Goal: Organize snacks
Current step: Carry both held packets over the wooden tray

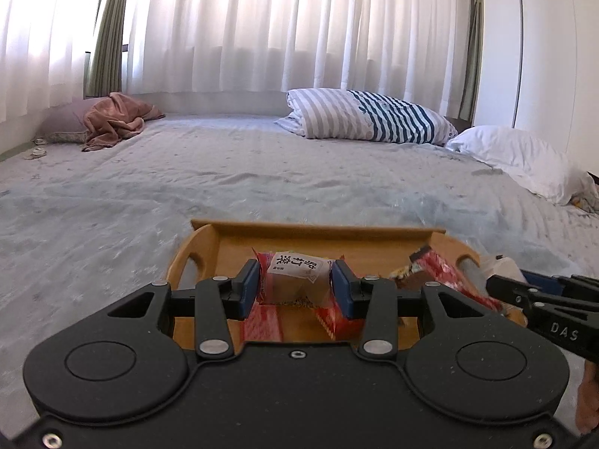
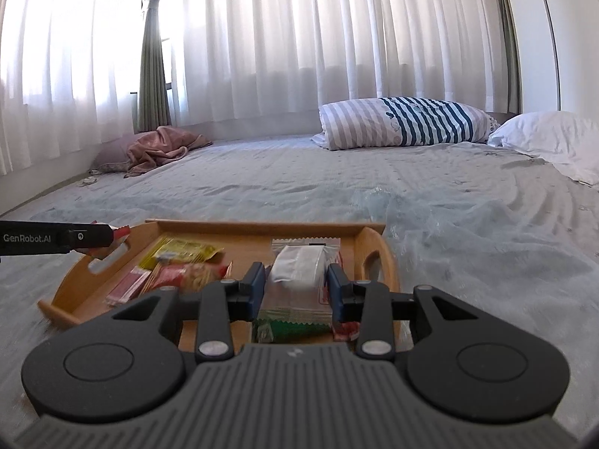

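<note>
A wooden tray (image 1: 337, 232) with handle cut-outs sits on the bed and holds several snack packets. My left gripper (image 1: 295, 280) is shut on a red packet with a white label (image 1: 297, 275), held just above the tray. My right gripper (image 2: 296, 284) is shut on a clear packet with a white snack inside (image 2: 299, 265), over the tray's right part (image 2: 374, 247). In the right wrist view, yellow (image 2: 179, 252) and red (image 2: 176, 277) packets lie in the tray's left half. The left gripper also shows there (image 2: 119, 232), at the tray's left handle.
The tray rests on a wide grey-blue bedspread (image 1: 262, 179). A striped pillow (image 1: 374, 118) and a white pillow (image 1: 524, 161) lie at the far right. A pink blanket (image 1: 112, 121) lies at the far left. White curtains hang behind the bed.
</note>
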`<move>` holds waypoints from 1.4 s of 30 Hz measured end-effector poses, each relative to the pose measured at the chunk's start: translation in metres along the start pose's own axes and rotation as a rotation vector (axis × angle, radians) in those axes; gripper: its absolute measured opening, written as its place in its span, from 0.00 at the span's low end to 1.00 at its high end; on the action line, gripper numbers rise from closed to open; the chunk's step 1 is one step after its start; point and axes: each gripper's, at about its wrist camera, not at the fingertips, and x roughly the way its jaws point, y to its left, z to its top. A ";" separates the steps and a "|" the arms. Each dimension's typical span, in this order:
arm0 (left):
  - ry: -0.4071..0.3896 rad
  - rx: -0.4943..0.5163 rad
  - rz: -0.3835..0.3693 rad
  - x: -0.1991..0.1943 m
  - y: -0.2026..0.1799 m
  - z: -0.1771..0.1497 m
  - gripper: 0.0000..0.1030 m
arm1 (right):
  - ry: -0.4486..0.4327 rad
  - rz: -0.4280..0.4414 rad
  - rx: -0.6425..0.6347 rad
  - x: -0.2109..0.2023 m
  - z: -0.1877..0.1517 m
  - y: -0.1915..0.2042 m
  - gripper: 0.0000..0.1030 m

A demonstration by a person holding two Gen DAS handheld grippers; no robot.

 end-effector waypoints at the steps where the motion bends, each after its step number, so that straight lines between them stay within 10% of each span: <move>1: 0.005 -0.008 0.003 0.008 -0.001 0.002 0.39 | 0.006 0.000 0.008 0.008 0.001 -0.001 0.39; 19: 0.055 -0.116 0.042 0.117 -0.009 0.015 0.39 | 0.112 -0.016 0.076 0.111 0.023 0.002 0.39; 42: 0.090 -0.061 0.078 0.140 -0.016 0.000 0.44 | 0.116 0.017 0.067 0.118 0.014 0.003 0.40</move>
